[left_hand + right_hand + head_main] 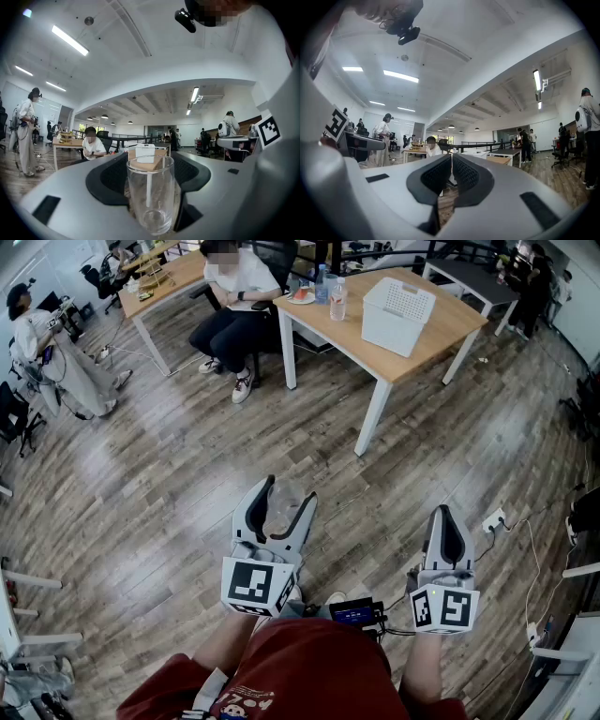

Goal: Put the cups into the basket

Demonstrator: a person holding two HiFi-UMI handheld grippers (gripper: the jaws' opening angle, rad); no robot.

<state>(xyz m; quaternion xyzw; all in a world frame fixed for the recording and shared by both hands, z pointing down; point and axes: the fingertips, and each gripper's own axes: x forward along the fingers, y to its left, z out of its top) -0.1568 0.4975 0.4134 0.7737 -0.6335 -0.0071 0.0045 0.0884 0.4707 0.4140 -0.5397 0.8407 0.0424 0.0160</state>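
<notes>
A red shirt point(300, 671), its chest print too small to read, fills the foreground as a person carries a glass cup point(151, 194) across an open-plan office toward a white basket point(397, 315).

The left gripper point(287, 493) has its jaws clamped wide on either side of the clear cup. The cup stands upright between them, mouth up, with its long axis vertical. The right gripper point(446, 519) is carried level alongside with its jaws pressed together on nothing.

The basket sits on a wooden desk point(455, 322) ahead of the cup and a little to its right, well apart from both grippers across bare plank floor point(187, 474). The empty right gripper is on the side nearer the basket, but the left one has the load. By the look of it the cup must travel forward, rise above the basket's rim, then go down through the open top.

Whether any cups already lie inside cannot be told, since the perforated walls hide the contents from this angle.

Two bottles point(336, 296) stand at the desk's far end beside a seated person point(234, 296), and their labels are illegible. The only clear graphics are the black-and-white square patterns on the marker cubes point(255, 585), which spell no words.
</notes>
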